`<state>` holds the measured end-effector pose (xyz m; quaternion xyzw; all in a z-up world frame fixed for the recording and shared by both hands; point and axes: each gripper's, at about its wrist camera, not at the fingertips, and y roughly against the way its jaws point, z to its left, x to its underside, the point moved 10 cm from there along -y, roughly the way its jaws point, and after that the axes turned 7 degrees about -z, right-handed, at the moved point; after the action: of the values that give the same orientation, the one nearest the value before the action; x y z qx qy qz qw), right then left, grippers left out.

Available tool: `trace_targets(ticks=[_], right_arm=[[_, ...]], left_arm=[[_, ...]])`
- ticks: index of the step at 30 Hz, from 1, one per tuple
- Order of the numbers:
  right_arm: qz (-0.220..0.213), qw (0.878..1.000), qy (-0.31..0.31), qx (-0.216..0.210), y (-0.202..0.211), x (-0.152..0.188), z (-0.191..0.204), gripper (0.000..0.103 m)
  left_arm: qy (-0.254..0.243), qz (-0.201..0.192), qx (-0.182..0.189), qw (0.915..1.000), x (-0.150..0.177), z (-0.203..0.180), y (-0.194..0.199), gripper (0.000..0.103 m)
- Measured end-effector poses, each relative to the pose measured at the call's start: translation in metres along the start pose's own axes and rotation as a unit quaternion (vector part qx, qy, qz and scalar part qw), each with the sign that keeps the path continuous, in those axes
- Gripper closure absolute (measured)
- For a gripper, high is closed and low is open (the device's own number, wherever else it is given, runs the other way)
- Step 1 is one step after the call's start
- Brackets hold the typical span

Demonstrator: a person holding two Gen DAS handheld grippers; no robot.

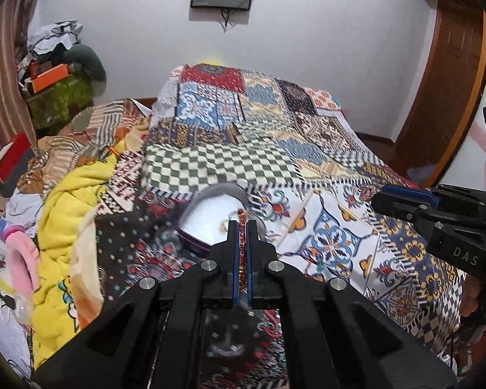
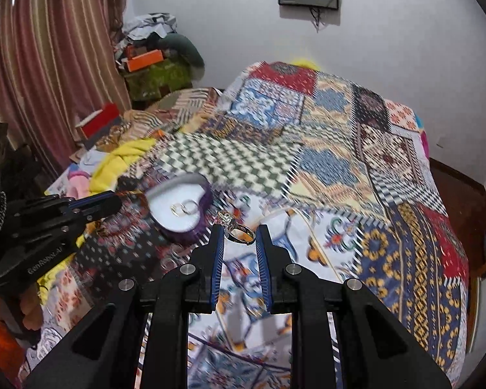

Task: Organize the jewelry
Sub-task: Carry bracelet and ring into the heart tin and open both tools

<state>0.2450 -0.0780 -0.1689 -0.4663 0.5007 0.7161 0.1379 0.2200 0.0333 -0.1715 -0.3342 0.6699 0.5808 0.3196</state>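
Ring (image 2: pixel 236 227) sat pinched between my right claw (image 2: pixel 239 231) tips, near heart box (image 2: pixel 178 207) on bed; left claw (image 1: pixel 242 227) clamped bangle (image 1: pixel 242 243). I judged: centre over box before releasing.

Jewelry count on the patchwork bed

One heart-shaped box (image 2: pixel 178 214) sits near left, holding two plain rings (image 2: pixel 184 209); one stone-set ring (image 2: pixel 236 225) is between the right gripper's (image 2: pixel 240 230) fingers; one red-and-gold bangle (image 1: pixel 242 246) is in the left gripper (image 1: pixel 242 227). Two grippers in all.
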Motion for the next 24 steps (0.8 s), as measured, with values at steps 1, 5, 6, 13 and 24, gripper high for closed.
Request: trace_targets(ticks=[1,5,6,13,24], right_arm=[[-0.003,1.0,0.003,-0.002,-0.001,-0.003,0.004,0.085],[-0.013,1.0,0.014,-0.016,-0.006,-0.013,0.022,0.085],[-0.014,1.0,0.016,-0.018,-0.007,-0.015,0.024,0.085],[-0.012,0.999,0.024,-0.036,-0.024,-0.023,0.041,0.085],[0.017,0.998,0.037,-0.052,-0.061,-0.013,0.055,0.085]], left_arm=[[0.003,-0.003,-0.001,1.0,-0.002,0.003,0.001,0.101],[0.006,-0.012,-0.009,0.9999,-0.008,0.014,0.003,0.101],[0.008,-0.014,-0.01,0.9998,-0.01,0.017,0.003,0.101],[0.01,-0.026,-0.015,0.9995,-0.02,0.031,0.001,0.101],[0.011,-0.02,0.0,0.9997,-0.029,0.036,-0.028,0.102]])
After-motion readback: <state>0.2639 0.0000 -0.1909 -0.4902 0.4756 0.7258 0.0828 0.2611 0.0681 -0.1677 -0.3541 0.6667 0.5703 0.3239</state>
